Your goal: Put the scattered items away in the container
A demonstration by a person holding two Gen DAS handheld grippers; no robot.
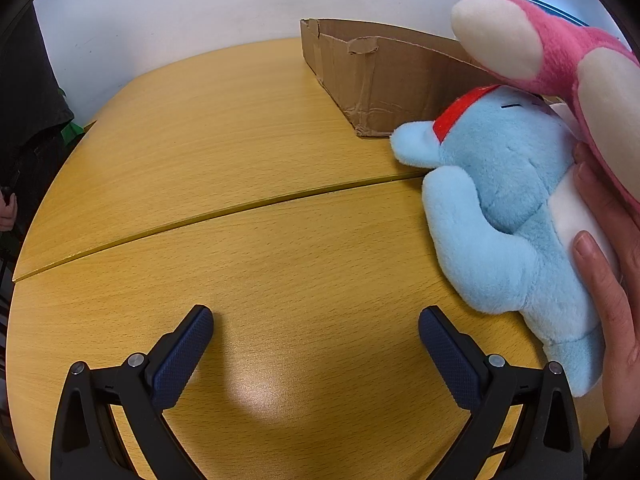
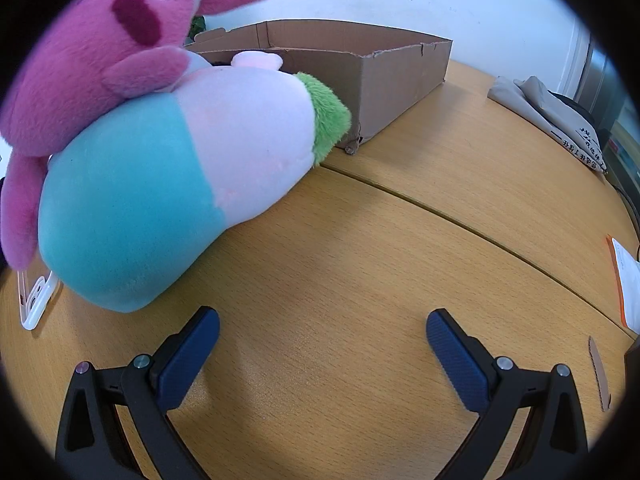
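Observation:
In the left wrist view my left gripper (image 1: 316,316) is open and empty over the wooden table (image 1: 240,160). A light blue plush (image 1: 512,216) with a red collar lies to its right, held by a bare hand (image 1: 608,272); a pink plush (image 1: 560,52) sits above it. The cardboard box (image 1: 384,76) stands behind. In the right wrist view my right gripper (image 2: 322,320) is open and empty. A teal and pale pink plush with a green tuft (image 2: 180,176) lies to its left, a pink plush (image 2: 100,48) on top. The open box (image 2: 380,68) stands behind them.
A white phone case (image 2: 34,300) lies at the left under the plush. A grey cloth bag (image 2: 552,116) lies at the far right, with an orange-edged paper (image 2: 626,284) and a cardboard strip (image 2: 598,372) near the right edge. A seam (image 1: 224,212) crosses the table.

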